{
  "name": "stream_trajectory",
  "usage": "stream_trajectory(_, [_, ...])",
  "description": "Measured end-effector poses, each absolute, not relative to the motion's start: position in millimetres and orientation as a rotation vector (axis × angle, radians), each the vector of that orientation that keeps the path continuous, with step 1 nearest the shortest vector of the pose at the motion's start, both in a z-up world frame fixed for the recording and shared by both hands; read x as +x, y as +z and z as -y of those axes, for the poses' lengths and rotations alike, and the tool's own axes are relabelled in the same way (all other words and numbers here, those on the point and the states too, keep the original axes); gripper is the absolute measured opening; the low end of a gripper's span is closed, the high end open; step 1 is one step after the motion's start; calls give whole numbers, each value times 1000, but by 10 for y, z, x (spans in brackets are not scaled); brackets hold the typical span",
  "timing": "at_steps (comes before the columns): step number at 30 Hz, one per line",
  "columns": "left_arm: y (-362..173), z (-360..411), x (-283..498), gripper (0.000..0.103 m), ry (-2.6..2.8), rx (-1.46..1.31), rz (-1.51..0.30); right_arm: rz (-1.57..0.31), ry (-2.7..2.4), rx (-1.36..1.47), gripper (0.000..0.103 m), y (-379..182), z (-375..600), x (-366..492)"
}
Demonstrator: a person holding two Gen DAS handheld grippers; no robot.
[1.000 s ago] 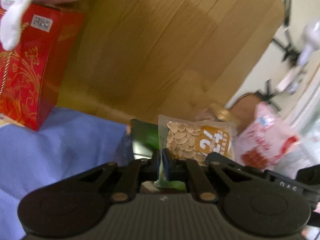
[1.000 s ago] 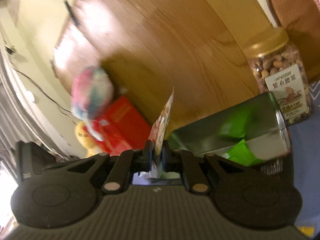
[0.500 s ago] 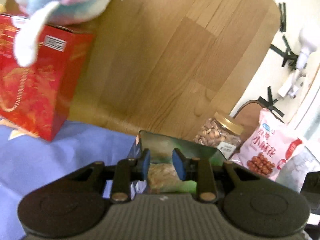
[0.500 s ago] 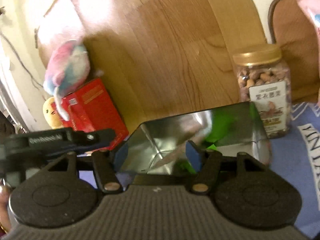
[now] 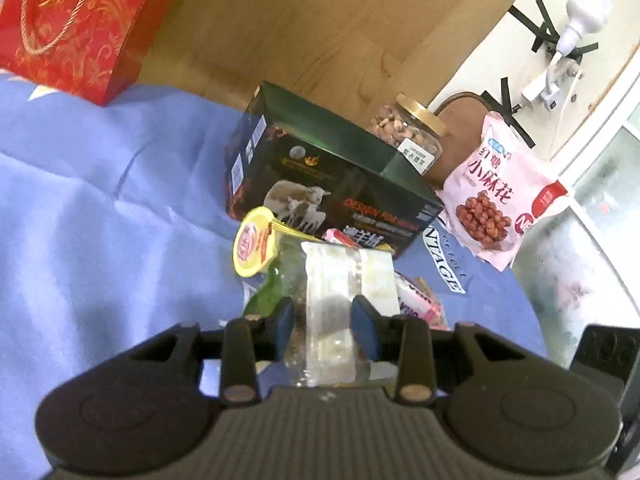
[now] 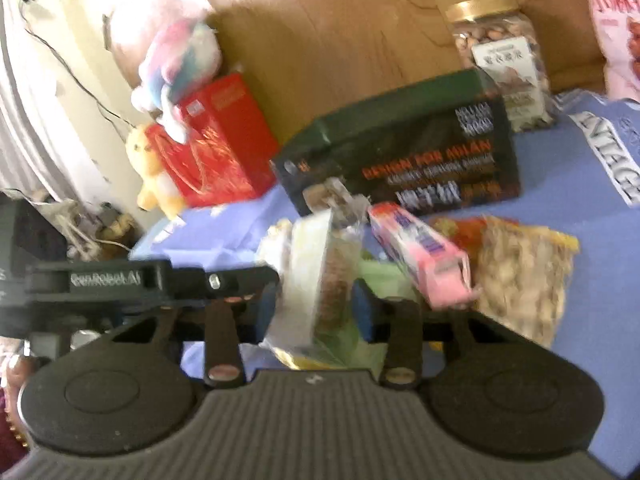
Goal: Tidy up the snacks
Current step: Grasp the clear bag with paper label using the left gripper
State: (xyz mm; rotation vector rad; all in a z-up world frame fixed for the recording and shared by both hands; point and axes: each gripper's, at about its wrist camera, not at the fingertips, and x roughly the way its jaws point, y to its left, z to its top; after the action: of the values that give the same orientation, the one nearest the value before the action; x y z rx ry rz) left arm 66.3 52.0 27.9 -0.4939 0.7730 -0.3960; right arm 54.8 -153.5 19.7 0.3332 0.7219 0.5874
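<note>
Your left claw [image 5: 325, 316] is opening and right claw [image 6: 316, 304] closing around one clear snack packet [image 5: 340, 280] in the pile before the dark box [image 5: 320, 168], their earlier packets released.

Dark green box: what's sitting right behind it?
Behind the dark green box stands a gold-lidded nut jar, its lower part hidden by the box. The box's inside isn't visible.

Our left gripper [image 5: 325, 322]: black ribbed body, blue pads [image 5: 285, 316], brass-coloured pivot screws.
Our right gripper [image 6: 314, 312]: matching black frame, blue pads [image 6: 362, 314], white lettering on the side.
</note>
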Motion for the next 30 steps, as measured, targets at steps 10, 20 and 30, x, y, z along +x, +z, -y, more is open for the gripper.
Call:
stream_trajectory(10, [505,-622,-113,30,-366,-423,-706,-672,677,224,40,376,1328,-199])
stream_trajectory(20, [110,-816,-535,32,-360,-486,-789,-733,723,186,43,193,1245,-567])
stream_trajectory(30, [213,-1171,-643,32,-338,-550,-732,-703,696,87,63,174,1282,-732])
